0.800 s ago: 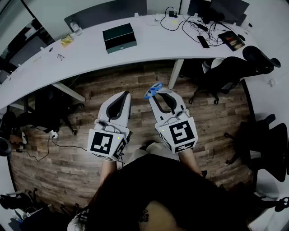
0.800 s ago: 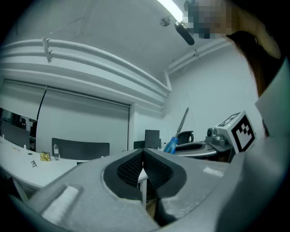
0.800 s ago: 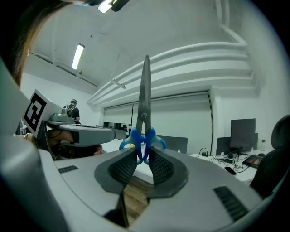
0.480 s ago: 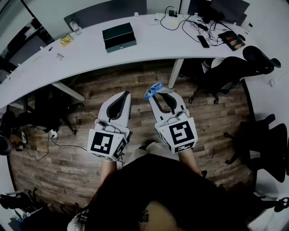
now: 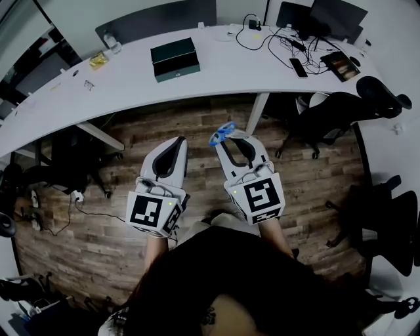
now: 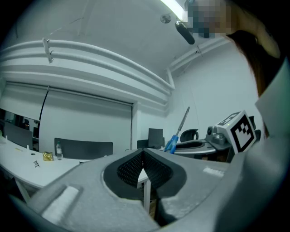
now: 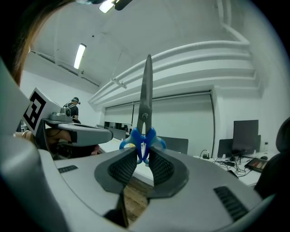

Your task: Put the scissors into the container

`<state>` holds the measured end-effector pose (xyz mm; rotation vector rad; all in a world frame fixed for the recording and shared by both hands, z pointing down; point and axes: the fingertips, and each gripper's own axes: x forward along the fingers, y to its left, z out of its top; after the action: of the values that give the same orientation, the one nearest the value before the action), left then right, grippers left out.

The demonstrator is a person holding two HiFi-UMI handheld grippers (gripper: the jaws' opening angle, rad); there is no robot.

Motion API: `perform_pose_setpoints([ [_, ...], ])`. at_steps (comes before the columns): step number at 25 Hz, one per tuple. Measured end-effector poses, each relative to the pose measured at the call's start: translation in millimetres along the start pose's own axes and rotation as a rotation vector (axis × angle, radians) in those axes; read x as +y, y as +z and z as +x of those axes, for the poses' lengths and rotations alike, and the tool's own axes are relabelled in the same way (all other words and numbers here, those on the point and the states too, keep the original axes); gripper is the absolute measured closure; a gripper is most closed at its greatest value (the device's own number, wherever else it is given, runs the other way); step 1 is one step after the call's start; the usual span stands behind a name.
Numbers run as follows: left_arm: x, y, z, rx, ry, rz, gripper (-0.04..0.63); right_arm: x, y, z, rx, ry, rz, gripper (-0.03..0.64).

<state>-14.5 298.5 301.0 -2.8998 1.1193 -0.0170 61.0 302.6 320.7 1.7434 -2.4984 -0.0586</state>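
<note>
The scissors (image 7: 145,104) have blue handles and stand with their blades pointing up, and my right gripper (image 7: 142,164) is shut on the handles. In the head view the blue handles of the scissors (image 5: 222,133) stick out past the tip of the right gripper (image 5: 231,137), above the wooden floor. To its left my left gripper (image 5: 177,142) is held at the same height, and its pads (image 6: 150,167) meet with nothing between them. The left gripper view shows the scissors (image 6: 178,134) at the right. The container, a dark green box (image 5: 175,59), sits on the white curved desk (image 5: 131,82), well beyond both grippers.
Cables (image 5: 275,36), a phone (image 5: 298,67) and a monitor (image 5: 335,16) crowd the desk's right end. A bottle (image 5: 113,43) and a yellow packet (image 5: 98,60) lie at its left. Black office chairs (image 5: 335,108) stand to the right, and a desk leg (image 5: 257,113) is ahead.
Both grippers keep their pose and the scissors stay held. The head view has shifted a little, so the desk sits slightly lower in the frame.
</note>
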Motion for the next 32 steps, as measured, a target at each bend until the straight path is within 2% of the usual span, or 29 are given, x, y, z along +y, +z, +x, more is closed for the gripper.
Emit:
perform_pose_setpoints([
  [16, 44, -9, 30, 0.023, 0.083, -0.003, 0.584, -25, -8, 60, 0.006, 0.056, 0.007, 0.535],
  [32, 125, -16, 83, 0.025, 0.085, -0.015, 0.584, -42, -12, 155, 0.039, 0.066, 0.004, 0.535],
])
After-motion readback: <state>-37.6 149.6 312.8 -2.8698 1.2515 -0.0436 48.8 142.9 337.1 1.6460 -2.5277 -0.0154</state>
